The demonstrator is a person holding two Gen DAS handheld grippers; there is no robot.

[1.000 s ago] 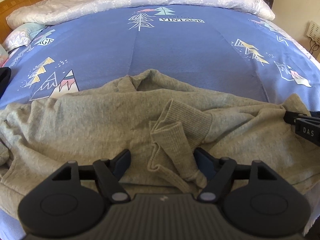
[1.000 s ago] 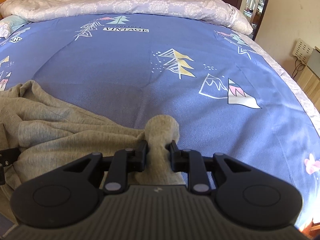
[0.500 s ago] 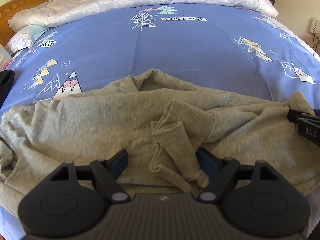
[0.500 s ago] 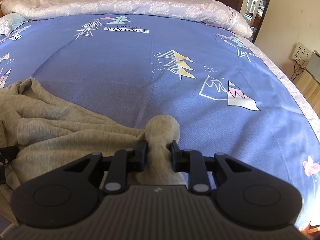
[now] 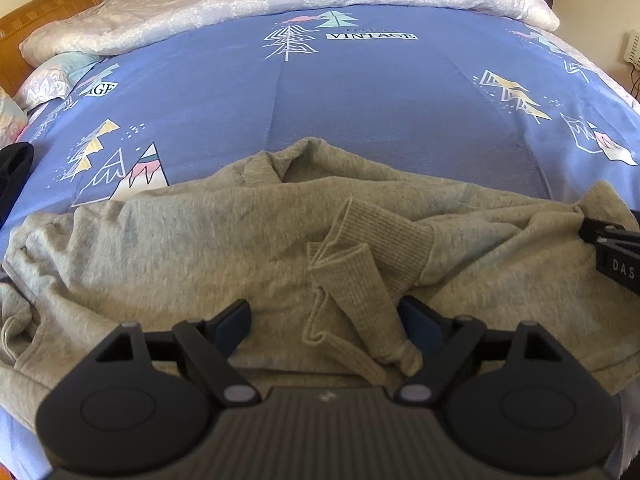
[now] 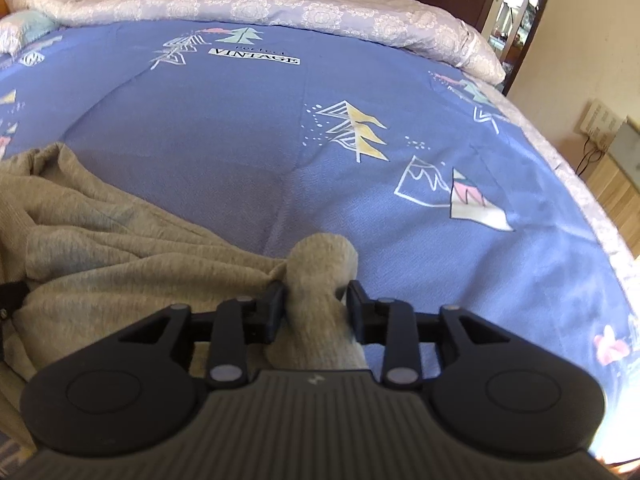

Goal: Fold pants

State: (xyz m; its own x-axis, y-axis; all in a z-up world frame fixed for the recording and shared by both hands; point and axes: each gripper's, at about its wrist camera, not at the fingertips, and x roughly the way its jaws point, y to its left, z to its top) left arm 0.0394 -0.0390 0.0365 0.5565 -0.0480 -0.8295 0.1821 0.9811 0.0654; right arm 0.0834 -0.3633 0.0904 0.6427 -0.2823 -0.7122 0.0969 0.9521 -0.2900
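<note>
Grey sweatpants [image 5: 180, 248] lie crumpled across the near part of a blue printed bedspread [image 5: 360, 112]. Their two ribbed cuffs [image 5: 380, 248] rest on top, one of them running down between the fingers of my left gripper [image 5: 324, 314]. That gripper's jaws stand wide and are opening, with neither pad pressing the cloth. At the pants' right end, a rolled bunch of grey cloth [image 6: 320, 268] sits between the fingers of my right gripper [image 6: 316, 300]. Its jaws are opening too, and a gap shows at the right pad. The right gripper's tip [image 5: 612, 256] also shows in the left wrist view.
A pale floral quilt [image 6: 240, 4] is rolled along the far side of the bed. A wooden headboard [image 5: 44, 12] and pillows [image 5: 52, 76] are at the left, and a dark garment [image 5: 14, 168] lies at the left edge. The bed's right edge [image 6: 600, 224] drops to a wood floor.
The right gripper's jaws have parted and no longer pinch the rolled bunch of cloth. The left gripper's jaws have spread a little wider. The pants have not moved.
</note>
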